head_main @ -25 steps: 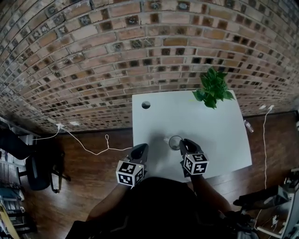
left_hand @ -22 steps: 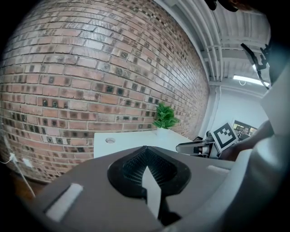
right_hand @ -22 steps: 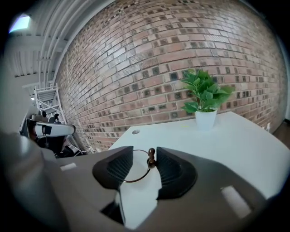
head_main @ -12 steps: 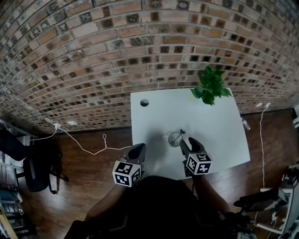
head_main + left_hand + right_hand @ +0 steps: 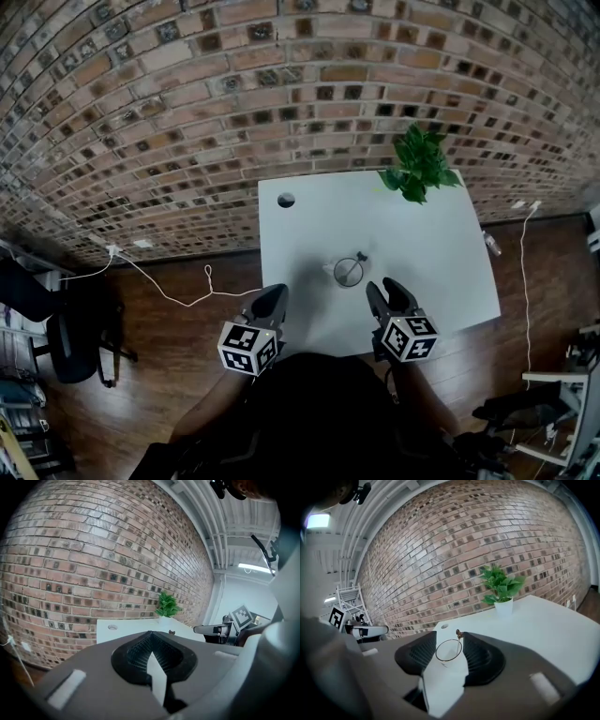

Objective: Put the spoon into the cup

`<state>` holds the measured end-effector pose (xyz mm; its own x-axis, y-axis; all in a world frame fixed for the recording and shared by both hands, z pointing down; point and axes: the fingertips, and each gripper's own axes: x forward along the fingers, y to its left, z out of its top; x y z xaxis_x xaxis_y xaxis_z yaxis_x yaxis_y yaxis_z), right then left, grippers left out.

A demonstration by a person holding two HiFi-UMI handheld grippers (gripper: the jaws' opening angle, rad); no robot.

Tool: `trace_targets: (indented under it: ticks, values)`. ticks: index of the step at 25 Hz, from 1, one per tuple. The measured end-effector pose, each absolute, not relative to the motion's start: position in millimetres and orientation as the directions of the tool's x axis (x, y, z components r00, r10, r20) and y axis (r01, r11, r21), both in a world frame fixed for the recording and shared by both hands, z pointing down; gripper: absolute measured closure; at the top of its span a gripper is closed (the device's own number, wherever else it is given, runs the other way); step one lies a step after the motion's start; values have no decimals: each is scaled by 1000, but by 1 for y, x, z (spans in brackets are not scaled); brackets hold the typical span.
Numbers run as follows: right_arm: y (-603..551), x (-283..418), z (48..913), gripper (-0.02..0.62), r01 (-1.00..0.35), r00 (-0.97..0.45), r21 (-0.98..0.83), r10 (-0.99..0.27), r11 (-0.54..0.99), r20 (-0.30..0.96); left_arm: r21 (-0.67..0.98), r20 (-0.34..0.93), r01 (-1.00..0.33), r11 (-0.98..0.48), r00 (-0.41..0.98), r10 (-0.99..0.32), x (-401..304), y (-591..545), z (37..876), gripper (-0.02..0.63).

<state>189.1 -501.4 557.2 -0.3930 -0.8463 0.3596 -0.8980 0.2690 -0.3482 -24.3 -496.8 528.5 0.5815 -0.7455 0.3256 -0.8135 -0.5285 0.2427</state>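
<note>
Two grippers sit near the table's (image 5: 431, 272) front edge. Right gripper (image 5: 386, 288): jaws have just been opening and are now spread, nothing between the pads. Left gripper (image 5: 272, 293): jaws pressed together, empty. Head view puts the cup (image 5: 350, 271) mid-table, apart from both. Right gripper view gives me the detail: spoon (image 5: 459, 635) stands in the cup, handle against the rim. Left gripper view catches only the spoon's top.

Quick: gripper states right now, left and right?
Left gripper: shut, empty.
Right gripper: open, jaws just opened, nothing between them; cup with spoon stands free ahead.
</note>
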Motion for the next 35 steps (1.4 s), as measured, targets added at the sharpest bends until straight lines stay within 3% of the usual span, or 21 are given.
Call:
trace_targets:
  ticks: [8, 12, 21, 28, 32, 35]
  values:
    - [-501, 209, 527, 466, -867, -421, -409, -859, 286, 292, 230, 341, -845, -482, 534, -774, -22, -494, 515, 614]
    - [-504, 221, 507, 587, -862, -421, -412, -869, 295, 258, 205, 354, -866, -457, 501, -790, -13, -482, 506, 614]
    - [-494, 222, 499, 589, -766, -590, -458, -776, 451, 222, 160, 394, -880, -448, 473, -788, 35, -440, 490, 614]
    - [-450, 206, 462, 589, -743, -636, -371, -760, 557, 134, 165, 272, -868, -468, 496, -825, 50, -382, 469, 614]
    - [-402, 195, 460, 589, -756, -605, -424, -781, 499, 159, 138, 223, -840, -525, 543, -809, 44, -328, 464, 614]
    - [-364, 194, 451, 589, -781, -607, -324, -772, 534, 191, 178, 184, -847, -500, 528, -829, 37, -292, 464, 614]
